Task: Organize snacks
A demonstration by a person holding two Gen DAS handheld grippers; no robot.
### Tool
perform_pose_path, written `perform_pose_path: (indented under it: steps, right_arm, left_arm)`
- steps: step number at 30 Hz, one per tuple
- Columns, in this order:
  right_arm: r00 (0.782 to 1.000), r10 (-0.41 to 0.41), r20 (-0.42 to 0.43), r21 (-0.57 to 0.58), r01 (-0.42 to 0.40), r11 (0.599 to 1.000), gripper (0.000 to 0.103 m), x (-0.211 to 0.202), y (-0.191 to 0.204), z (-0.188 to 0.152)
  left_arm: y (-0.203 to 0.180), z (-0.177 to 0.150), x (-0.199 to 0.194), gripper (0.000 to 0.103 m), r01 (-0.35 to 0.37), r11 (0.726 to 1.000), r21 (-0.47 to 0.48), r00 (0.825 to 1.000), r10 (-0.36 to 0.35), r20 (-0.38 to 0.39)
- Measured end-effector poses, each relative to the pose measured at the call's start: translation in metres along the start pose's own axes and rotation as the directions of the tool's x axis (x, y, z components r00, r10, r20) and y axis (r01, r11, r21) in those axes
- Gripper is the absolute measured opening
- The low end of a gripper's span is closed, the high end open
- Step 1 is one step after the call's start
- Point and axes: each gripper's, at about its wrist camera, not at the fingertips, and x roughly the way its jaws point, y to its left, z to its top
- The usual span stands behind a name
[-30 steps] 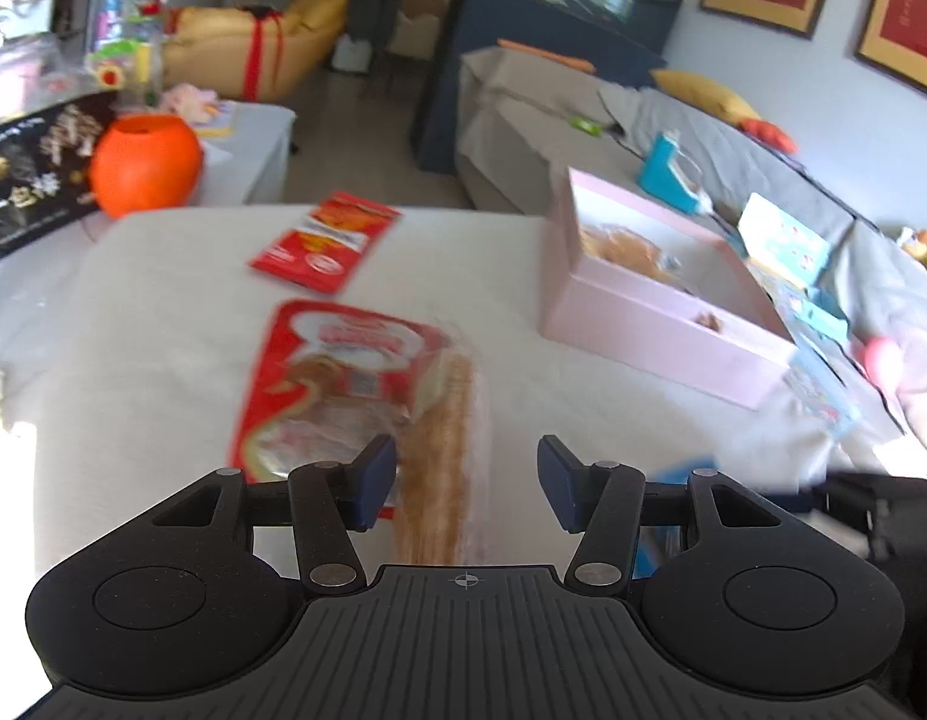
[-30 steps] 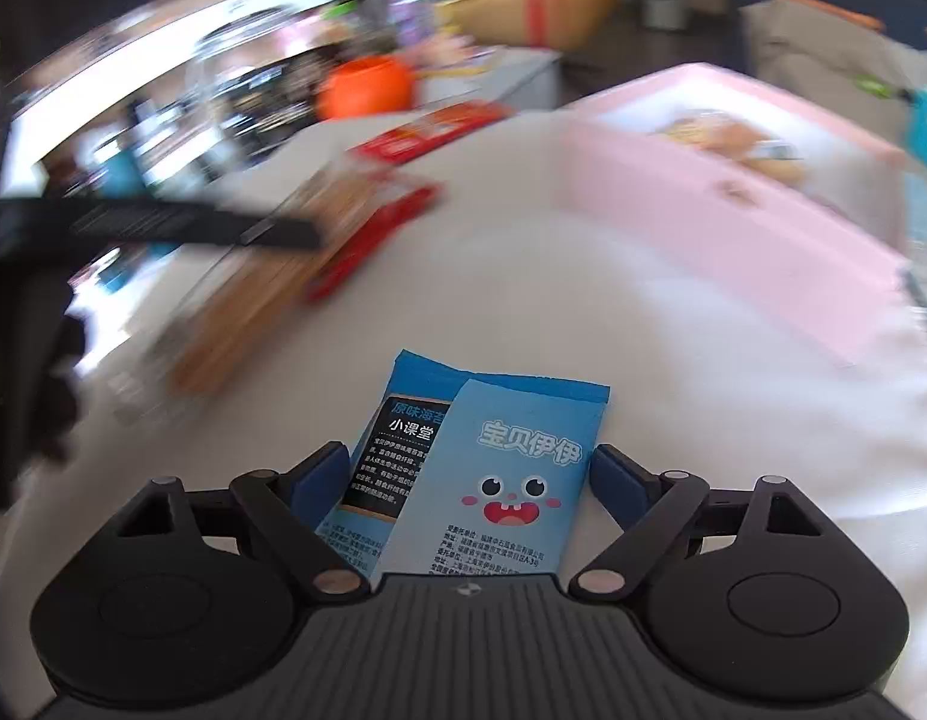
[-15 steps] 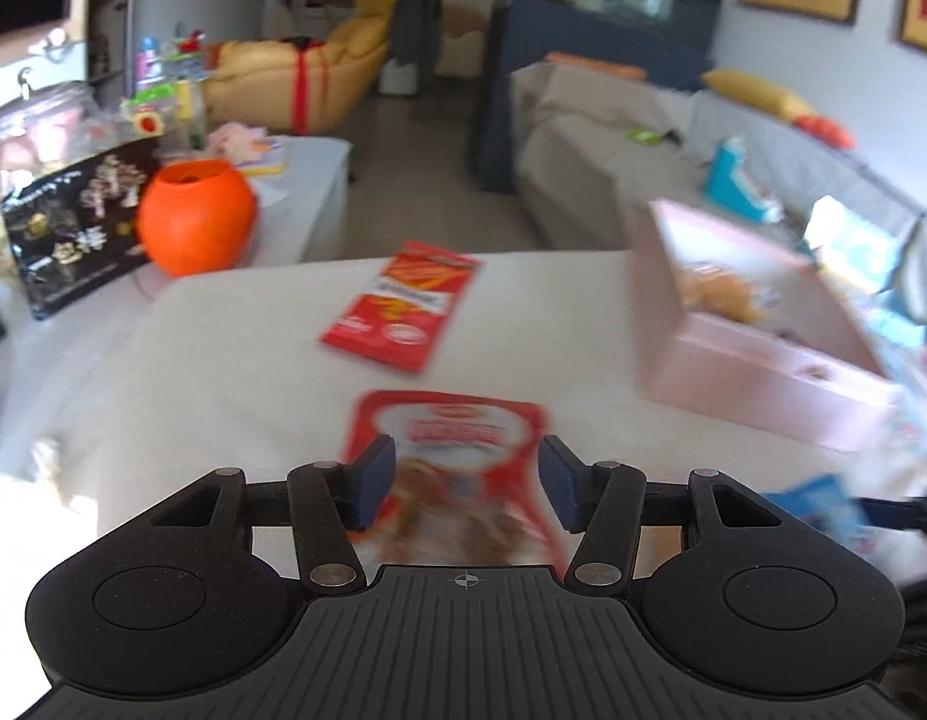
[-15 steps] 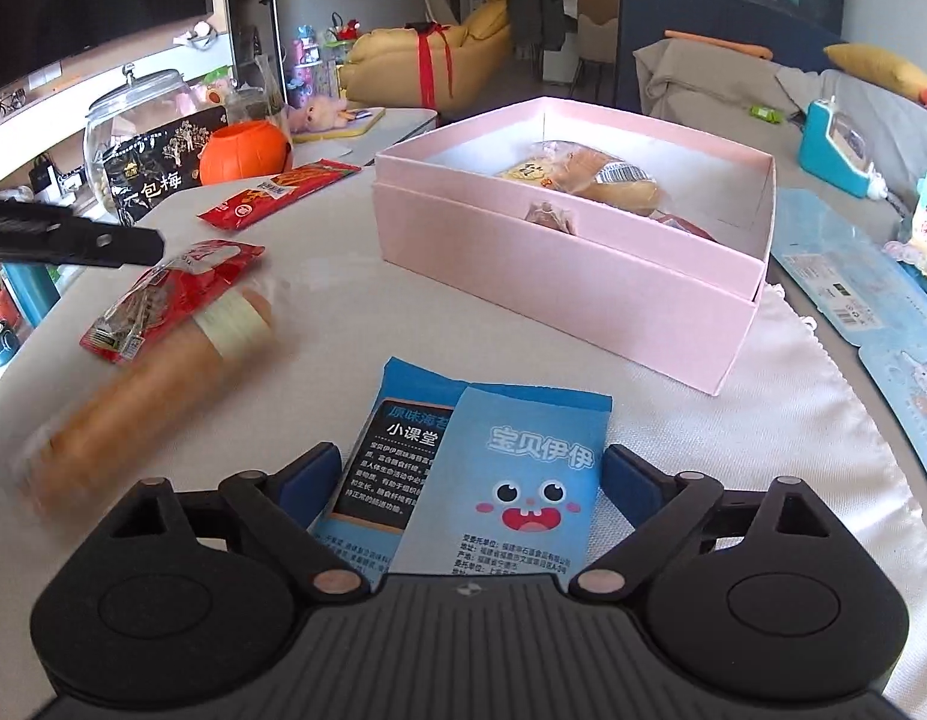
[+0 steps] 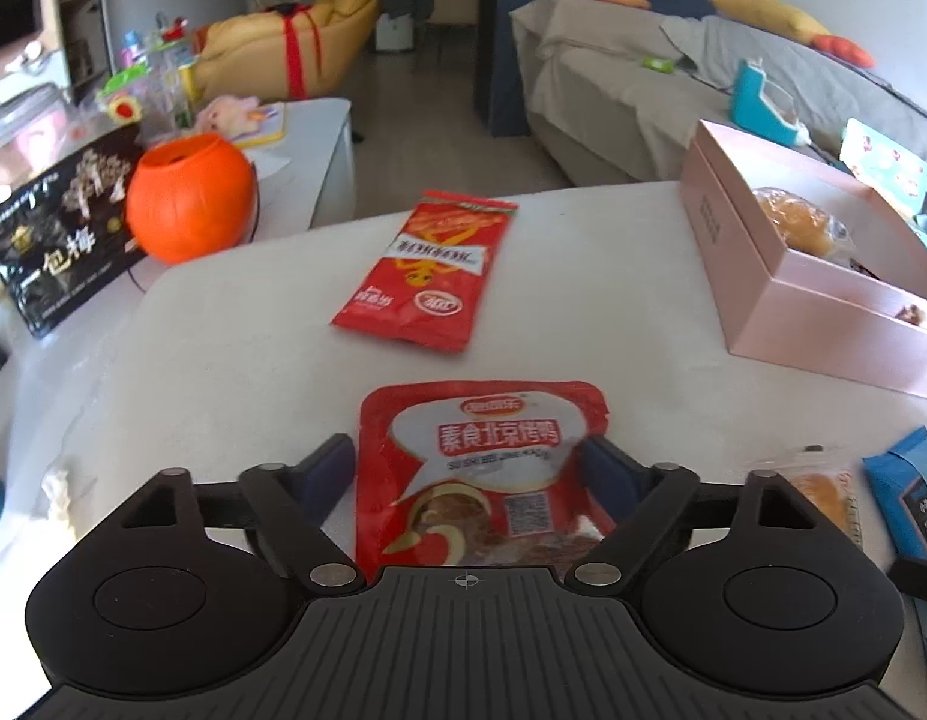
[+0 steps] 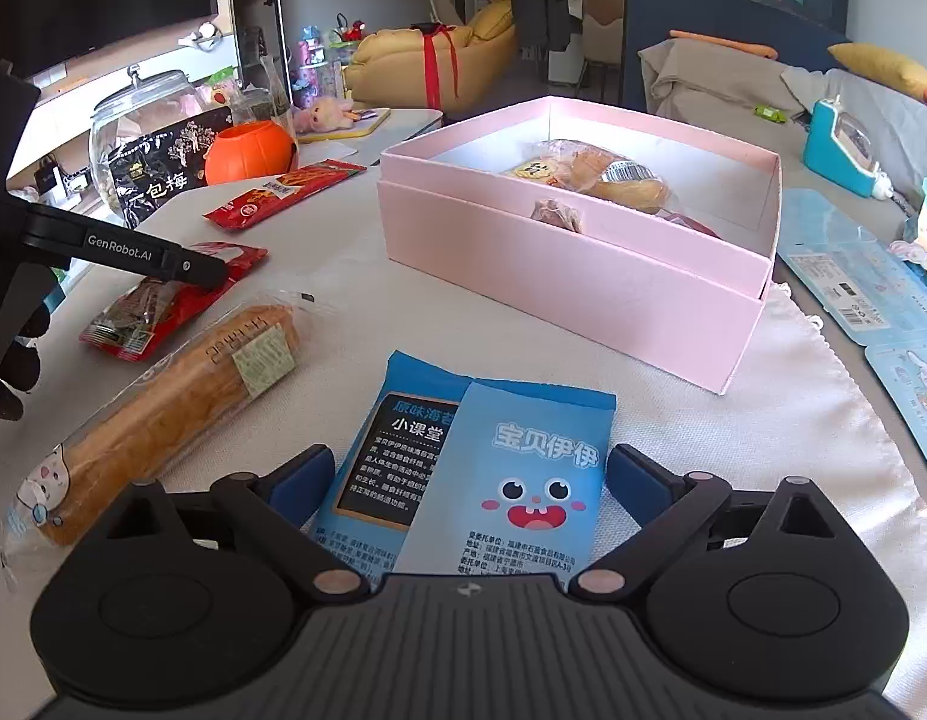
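My left gripper [image 5: 469, 468] is open, its fingers on either side of a red snack pouch [image 5: 481, 468] lying on the white table; the same pouch shows in the right wrist view [image 6: 169, 300] under the left gripper's finger. A second red packet [image 5: 430, 270] lies farther ahead. My right gripper [image 6: 469, 480] is open around two overlapping blue snack packets [image 6: 493, 468] on the table. A long wrapped bread stick [image 6: 163, 408] lies to their left. The open pink box [image 6: 583, 258] holds several wrapped snacks.
An orange pumpkin pot [image 5: 187, 204] and a black bag [image 5: 61, 240] stand at the far left. Blue flat packets [image 6: 865, 294] lie right of the pink box. A sofa [image 5: 673, 78] is beyond the table.
My left gripper swung left off the bread stick and opened wider around the red pouch. The right view steadied from blur, and the right gripper stays around the blue packets.
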Motion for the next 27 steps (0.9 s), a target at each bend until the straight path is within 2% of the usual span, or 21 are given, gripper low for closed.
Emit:
perform_pose_path:
  steps: [3,8,11,17,18,23,27]
  right_arm:
    - [1.000,0.003,-0.001,-0.001,-0.003,1.000,0.099,0.001,0.000,0.000]
    - [1.000,0.004,-0.001,0.000,-0.004,1.000,0.099,0.001,-0.001,0.000]
    - [1.000,0.005,-0.001,0.000,-0.005,1.000,0.099,0.001,0.000,0.001]
    - [1.000,0.005,-0.003,-0.005,-0.005,1.000,0.100,0.002,0.000,0.001]
    - [1.000,0.005,-0.003,-0.005,-0.005,1.000,0.100,0.003,0.001,0.001]
    - [1.000,0.005,-0.007,-0.012,-0.005,1.000,0.101,0.004,0.001,0.000]
    - [1.000,0.007,-0.012,-0.018,-0.007,1.000,0.103,0.005,0.002,0.001]
  left_arm:
    - [0.000,0.002,0.005,0.094,0.006,1.000,0.018,1.000,-0.006,0.000]
    - [-0.008,0.009,0.011,0.096,-0.011,0.999,0.048,0.999,0.013,-0.042]
    - [-0.008,0.005,0.009,0.095,-0.012,0.999,0.037,1.000,0.013,-0.021]
    - [-0.015,-0.014,-0.012,0.079,-0.013,1.000,0.001,0.999,0.013,0.040]
    - [-0.016,-0.017,-0.016,0.074,-0.002,1.000,-0.012,0.999,0.003,0.041]
    - [-0.025,-0.030,-0.034,0.064,0.117,0.992,-0.052,0.993,-0.115,0.027]
    - [-0.035,-0.037,-0.044,0.062,0.133,0.991,-0.026,0.991,-0.132,0.016]
